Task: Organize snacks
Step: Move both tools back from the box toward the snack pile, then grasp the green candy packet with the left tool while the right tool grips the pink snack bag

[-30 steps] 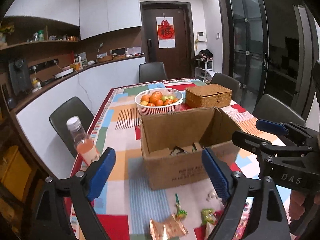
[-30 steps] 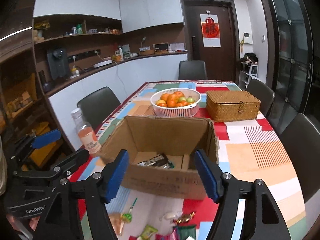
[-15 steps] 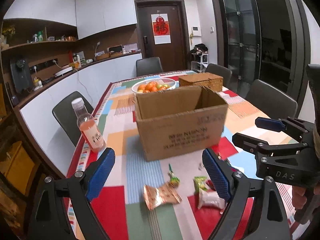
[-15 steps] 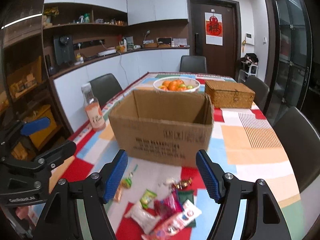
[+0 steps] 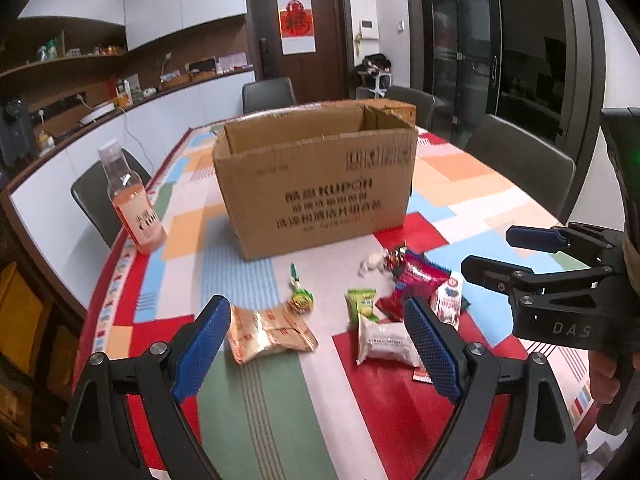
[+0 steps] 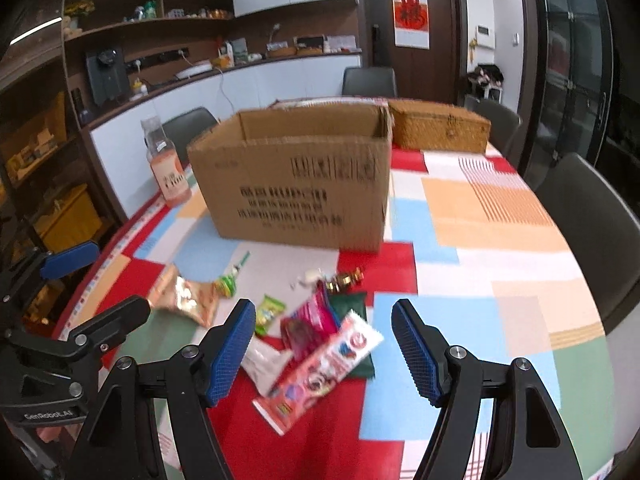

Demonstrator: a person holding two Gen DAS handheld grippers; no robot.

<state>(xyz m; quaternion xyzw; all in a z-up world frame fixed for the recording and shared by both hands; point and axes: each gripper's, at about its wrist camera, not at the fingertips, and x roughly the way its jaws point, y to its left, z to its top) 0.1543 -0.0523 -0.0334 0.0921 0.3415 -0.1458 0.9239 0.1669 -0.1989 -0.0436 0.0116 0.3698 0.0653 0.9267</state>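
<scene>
An open cardboard box (image 5: 316, 176) (image 6: 296, 184) stands on the patchwork tablecloth. In front of it lie several snack packets: a gold packet (image 5: 268, 332) (image 6: 184, 300), a lollipop (image 5: 300, 298), a small green packet (image 5: 362, 304) (image 6: 269, 312), a white packet (image 5: 386, 340), a red packet (image 5: 420, 280) and a long red-and-white packet (image 6: 320, 376). My left gripper (image 5: 316, 348) hovers open above the gold and white packets. My right gripper (image 6: 324, 348) hangs open over the long packet and the pink one (image 6: 308, 324). Neither holds anything.
A bottle of pink drink (image 5: 134, 200) (image 6: 166, 168) stands near the table's left edge. A wicker box (image 6: 438, 130) sits behind the carton at right. Dark chairs (image 6: 588, 232) ring the table. Each gripper shows in the other's view: the right one (image 5: 532, 256), the left one (image 6: 96, 284).
Both grippers have come down and back toward the near table edge. The box's inside and the fruit basket are no longer seen, and the loose snacks now lie right under the fingers.
</scene>
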